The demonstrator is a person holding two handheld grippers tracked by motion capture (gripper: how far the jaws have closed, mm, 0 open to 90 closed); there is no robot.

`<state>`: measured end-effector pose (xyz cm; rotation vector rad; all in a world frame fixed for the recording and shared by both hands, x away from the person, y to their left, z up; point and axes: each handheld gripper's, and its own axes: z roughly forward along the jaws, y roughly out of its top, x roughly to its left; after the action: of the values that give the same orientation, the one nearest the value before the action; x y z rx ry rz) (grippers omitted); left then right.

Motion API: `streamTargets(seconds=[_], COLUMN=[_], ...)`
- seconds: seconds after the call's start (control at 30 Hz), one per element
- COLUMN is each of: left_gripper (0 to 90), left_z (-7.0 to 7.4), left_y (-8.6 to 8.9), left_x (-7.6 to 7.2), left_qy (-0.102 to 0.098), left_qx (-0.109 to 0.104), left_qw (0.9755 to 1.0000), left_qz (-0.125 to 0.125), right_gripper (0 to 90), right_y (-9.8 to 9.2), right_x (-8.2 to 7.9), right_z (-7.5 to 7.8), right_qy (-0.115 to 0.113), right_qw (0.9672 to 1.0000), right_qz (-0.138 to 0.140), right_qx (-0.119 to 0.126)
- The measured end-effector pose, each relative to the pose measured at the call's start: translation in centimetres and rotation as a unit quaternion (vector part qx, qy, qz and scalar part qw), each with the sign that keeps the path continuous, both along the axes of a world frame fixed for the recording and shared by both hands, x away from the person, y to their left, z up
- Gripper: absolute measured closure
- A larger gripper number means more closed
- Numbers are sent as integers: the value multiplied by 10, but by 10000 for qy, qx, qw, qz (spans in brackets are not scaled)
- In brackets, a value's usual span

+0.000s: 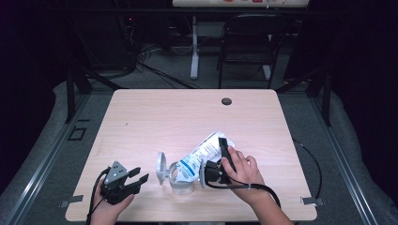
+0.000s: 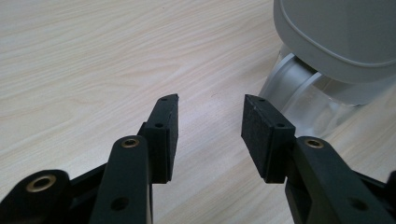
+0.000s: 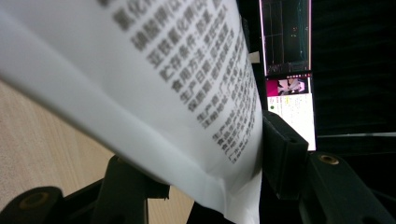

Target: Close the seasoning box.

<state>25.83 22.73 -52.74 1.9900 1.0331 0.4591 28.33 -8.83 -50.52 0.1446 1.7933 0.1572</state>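
Lab: dark curtains, floor cables, monitor.

The high view looks forward and down on the whole tabletop, while the left gripper view skims low over it close beside the clear container, which the high view shares, and the right gripper view presses against the white bag.

Two black grippers with brass-ringed screw holes and flat rectangular pads; lower left one carries a grey triangular plate; black cables trail from both.
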Motion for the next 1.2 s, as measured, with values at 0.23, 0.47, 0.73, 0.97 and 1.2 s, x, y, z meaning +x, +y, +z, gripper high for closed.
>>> streamTargets(seconds=[0.23, 0.47, 0.73, 0.97, 1.2], left_gripper=[566, 566, 566, 566, 566], left_z=[0, 0, 0, 0, 0], left_y=[0, 0, 0, 0, 0], left_x=[0, 0, 0, 0, 0], left_qy=[-4, -3, -1, 1, 6], left_qx=[-2, -1, -3, -3, -8], left_qw=[10000, 10000, 10000, 10000, 10000], left_qz=[0, 0, -1, -1, 0], right_gripper=[509, 512, 515, 518, 519], right_y=[0, 0, 0, 0, -1], right_x=[0, 0, 0, 0, 1], right_z=[1, 1, 2, 3, 3], right_qy=[-42, -69, -71, -52, -75], right_qw=[10000, 10000, 9999, 9999, 9999], right_qz=[43, 42, 58, 31, 79], right_qx=[-26, -49, -54, -87, -52])
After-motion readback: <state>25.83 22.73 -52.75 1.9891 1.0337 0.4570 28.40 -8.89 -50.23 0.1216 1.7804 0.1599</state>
